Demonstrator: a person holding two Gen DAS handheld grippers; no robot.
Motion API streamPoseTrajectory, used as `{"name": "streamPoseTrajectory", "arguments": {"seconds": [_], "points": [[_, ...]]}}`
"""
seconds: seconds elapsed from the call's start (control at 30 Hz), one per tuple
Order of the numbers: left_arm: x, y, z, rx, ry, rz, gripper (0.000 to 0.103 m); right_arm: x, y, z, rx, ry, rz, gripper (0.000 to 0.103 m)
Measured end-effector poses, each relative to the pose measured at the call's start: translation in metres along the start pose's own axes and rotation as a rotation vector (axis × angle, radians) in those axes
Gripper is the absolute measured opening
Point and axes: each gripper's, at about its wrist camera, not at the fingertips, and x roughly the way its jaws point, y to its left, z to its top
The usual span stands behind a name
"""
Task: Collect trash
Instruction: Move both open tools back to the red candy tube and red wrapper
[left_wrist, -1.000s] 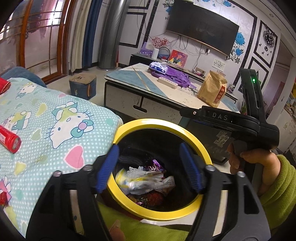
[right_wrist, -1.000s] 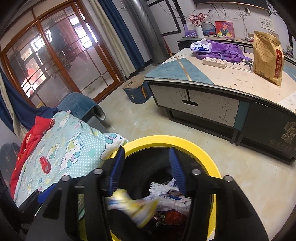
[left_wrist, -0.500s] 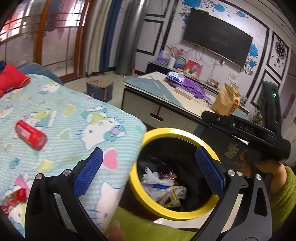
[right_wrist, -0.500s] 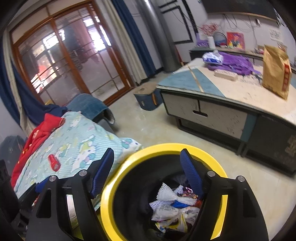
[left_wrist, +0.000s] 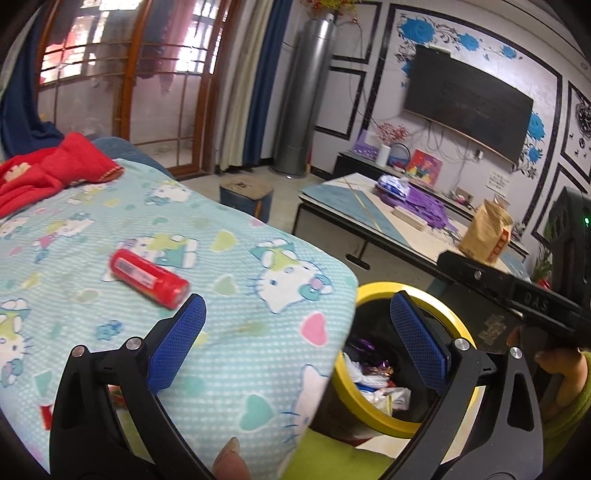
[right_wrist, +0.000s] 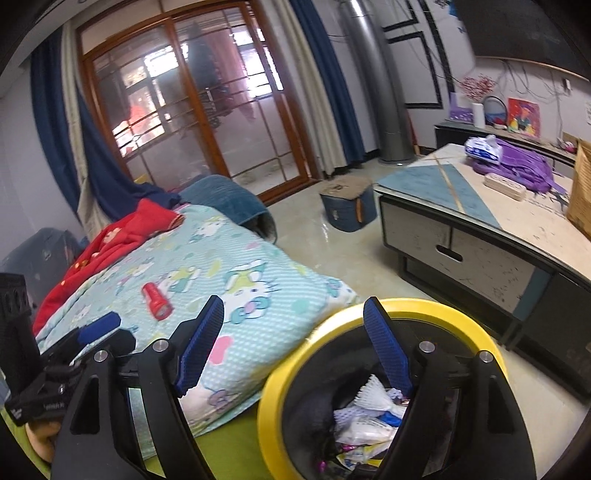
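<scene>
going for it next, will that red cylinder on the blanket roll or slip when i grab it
The red cylinder lies on its side, so a nudge may roll it, though the soft blanket should damp that. Its glossy wrap looks slippery; gripping across the body seems safest.

We've got a bed with a cartoon-cat blanket (left_wrist: 236, 280), a red cylinder (left_wrist: 147, 277) lying on it, red clothing (left_wrist: 51, 170) heaped farther back from that cylinder, and a small red wrapper (left_wrist: 46, 415) nearer us.
</scene>
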Motion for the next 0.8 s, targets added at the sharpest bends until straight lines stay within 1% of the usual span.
{"name": "streamPoseTrajectory", "arguments": {"seconds": [0.17,0.37,0.7,0.8], "points": [[-0.014,0.016,0.005,-0.011,-0.039,0.039,0.092,0.004,0.021,-0.001,-0.036,0.017,0.028,0.078],[-0.028,0.036,0.008,-0.037,-0.064,0.080,0.092,0.008,0.039,0.001,-0.067,0.029,0.048,0.078],[-0.048,0.072,0.012,-0.073,-0.081,0.137,0.092,0.028,0.073,0.002,-0.117,0.065,0.102,0.080],[-0.051,0.081,0.013,-0.072,-0.068,0.148,0.092,0.037,0.086,0.002,-0.140,0.082,0.123,0.080]]}}
